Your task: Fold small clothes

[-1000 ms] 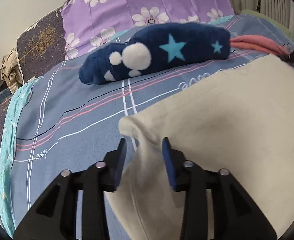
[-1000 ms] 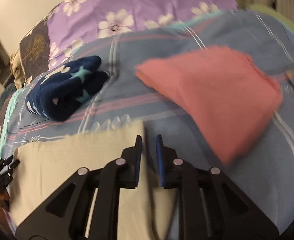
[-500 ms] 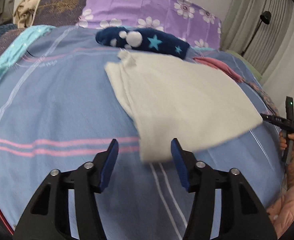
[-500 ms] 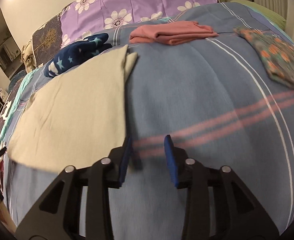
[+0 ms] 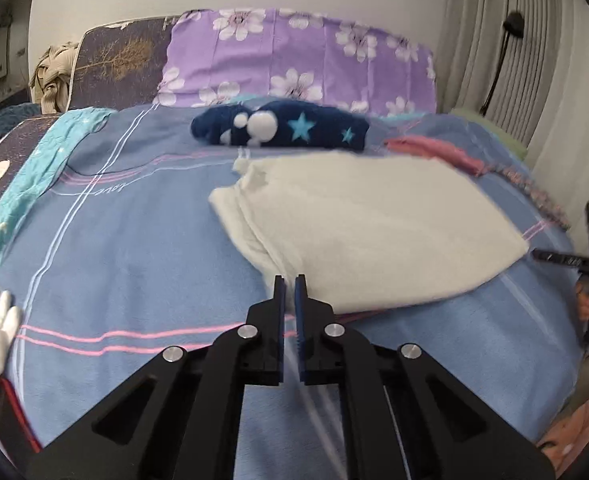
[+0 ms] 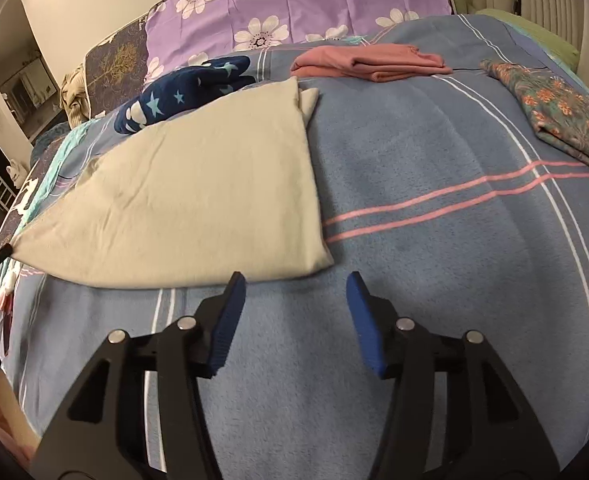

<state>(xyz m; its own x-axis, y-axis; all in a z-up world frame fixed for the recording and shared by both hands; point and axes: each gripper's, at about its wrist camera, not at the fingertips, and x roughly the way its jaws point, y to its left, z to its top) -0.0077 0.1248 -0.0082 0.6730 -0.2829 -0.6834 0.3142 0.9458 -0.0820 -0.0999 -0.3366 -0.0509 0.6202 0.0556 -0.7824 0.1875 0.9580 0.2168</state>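
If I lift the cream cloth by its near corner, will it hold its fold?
Probably not: the cream cloth looks thin and floppy, lying slack on the blanket, so layers would likely droop apart. It seems light; the fleecy blanket may drag it.

Likely bedroom: bed (image 6: pixel 434 208), pillow (image 6: pixel 294 4).

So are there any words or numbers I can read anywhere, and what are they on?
"love": curly white writing on the blue bedspread, seen upside down.
White marks along the top of the dark pillow: too small to read.
Cream cloth: no writing.
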